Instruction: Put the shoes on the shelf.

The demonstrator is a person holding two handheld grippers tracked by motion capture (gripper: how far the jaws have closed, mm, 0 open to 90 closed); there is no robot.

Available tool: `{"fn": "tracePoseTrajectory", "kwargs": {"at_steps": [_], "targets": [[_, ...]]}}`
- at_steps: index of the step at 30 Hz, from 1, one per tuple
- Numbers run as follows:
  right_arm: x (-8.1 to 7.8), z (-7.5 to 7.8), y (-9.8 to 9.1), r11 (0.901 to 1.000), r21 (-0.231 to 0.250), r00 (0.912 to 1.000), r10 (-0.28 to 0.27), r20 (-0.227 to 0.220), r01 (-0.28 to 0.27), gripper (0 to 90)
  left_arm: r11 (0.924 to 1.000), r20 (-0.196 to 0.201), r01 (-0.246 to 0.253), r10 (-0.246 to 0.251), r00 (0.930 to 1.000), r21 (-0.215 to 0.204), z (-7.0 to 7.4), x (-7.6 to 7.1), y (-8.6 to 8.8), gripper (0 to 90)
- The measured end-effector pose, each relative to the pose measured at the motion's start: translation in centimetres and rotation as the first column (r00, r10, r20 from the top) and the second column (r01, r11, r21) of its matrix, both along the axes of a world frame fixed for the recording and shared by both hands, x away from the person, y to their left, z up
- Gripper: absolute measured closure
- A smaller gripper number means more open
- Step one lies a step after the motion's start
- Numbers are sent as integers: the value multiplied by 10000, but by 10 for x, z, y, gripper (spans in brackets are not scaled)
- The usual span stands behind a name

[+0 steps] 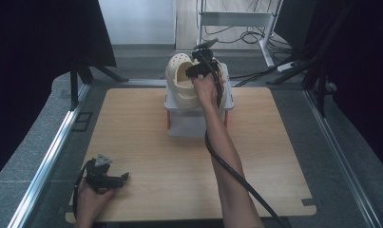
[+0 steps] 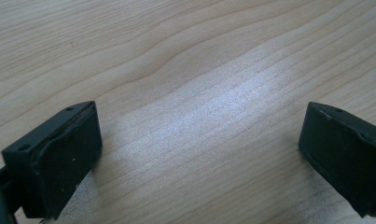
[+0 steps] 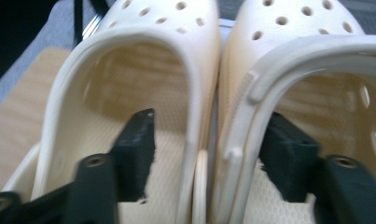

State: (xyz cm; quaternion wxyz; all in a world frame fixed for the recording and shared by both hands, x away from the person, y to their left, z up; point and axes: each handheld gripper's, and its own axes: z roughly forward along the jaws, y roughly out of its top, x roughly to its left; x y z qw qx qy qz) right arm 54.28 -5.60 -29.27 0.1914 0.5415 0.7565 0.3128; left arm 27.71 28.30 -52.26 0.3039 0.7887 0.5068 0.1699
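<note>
Pair of cream clogs (image 1: 182, 80) on white box (image 1: 198, 121), upper centre. Right gripper (image 3: 209, 154) grips their adjoining inner walls. Light, pliable, likely grippy foam. Left gripper (image 2: 199, 154) wide, empty, over surface (image 1: 146, 156).

high view looks down on table (image 1: 146, 142); right gripper view close on clogs (image 3: 209, 93), shared with high.

2 clogs (image 3: 129, 93), 1 box (image 1: 198, 126), 2 claws (image 1: 115, 179)
</note>
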Motion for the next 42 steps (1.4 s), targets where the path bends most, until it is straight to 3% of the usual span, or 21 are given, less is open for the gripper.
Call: {"fn": "tracePoseTrajectory", "kwargs": {"at_steps": [5, 11, 18, 24, 30, 42], "targets": [[-9, 7, -6, 9950, -407, 9958, 915, 46, -913, 299, 10000, 1, 1, -1, 10000, 2, 0, 0, 0, 0], [-22, 17, -15, 9789, -695, 9798, 1953, 427, -1921, 237, 10000, 3, -2, 2, 10000, 2, 0, 0, 0, 0], [-39, 27, -20, 9649, -700, 9638, 2578, 681, -2532, 188, 10000, 1, -3, 3, 10000, -1, 0, 0, 0, 0], [-53, 31, -22, 9493, -715, 9483, 3106, 644, -3061, 138, 10000, 3, -3, 3, 10000, 1, 0, 0, 0, 0], [-68, 29, -32, 9302, -731, 9291, 3642, 635, -3597, 112, 10000, 3, -4, 4, 10000, 0, 0, 0, 0, 0], [-97, 11, -71, 9068, -399, 9037, 4215, 749, -4196, 0, 10000, 30, -6, 6, 10000, 25, 0, 0, 0, 0]]}}
